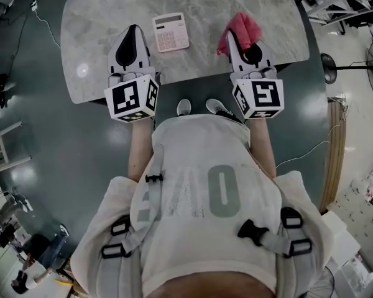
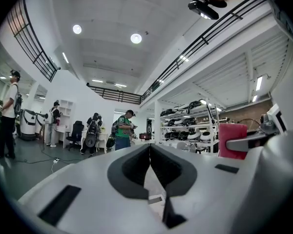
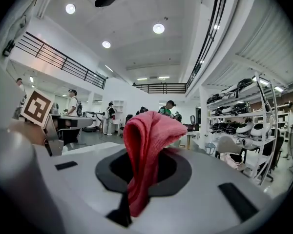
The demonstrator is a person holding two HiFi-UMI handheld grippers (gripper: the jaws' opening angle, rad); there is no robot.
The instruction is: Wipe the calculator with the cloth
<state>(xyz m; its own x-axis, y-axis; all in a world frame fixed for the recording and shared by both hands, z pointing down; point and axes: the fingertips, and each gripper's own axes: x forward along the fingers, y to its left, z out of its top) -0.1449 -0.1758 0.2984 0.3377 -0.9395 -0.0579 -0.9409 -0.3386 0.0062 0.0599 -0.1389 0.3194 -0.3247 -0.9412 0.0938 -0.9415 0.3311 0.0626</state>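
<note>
The hall is bright and evenly lit from above: round ceiling lamps [image 2: 136,38] and strip lights show as blown-out white spots in both gripper views. In the head view the glossy dark floor [image 1: 43,166] mirrors such lamps as pale patches, and a small glare spot sits on the grey table top [image 1: 82,70]. Shadows are soft and faint. All three pictures bend strongly toward the edges; the gripper views end in a black round vignette, with railings [image 2: 34,48] and shelves [image 3: 234,116] curved. The head view looks muted and slightly soft. In the right gripper view the red cloth [image 3: 146,140] is fairly sharp, while the nearest foreground is smooth and out of focus.
</note>
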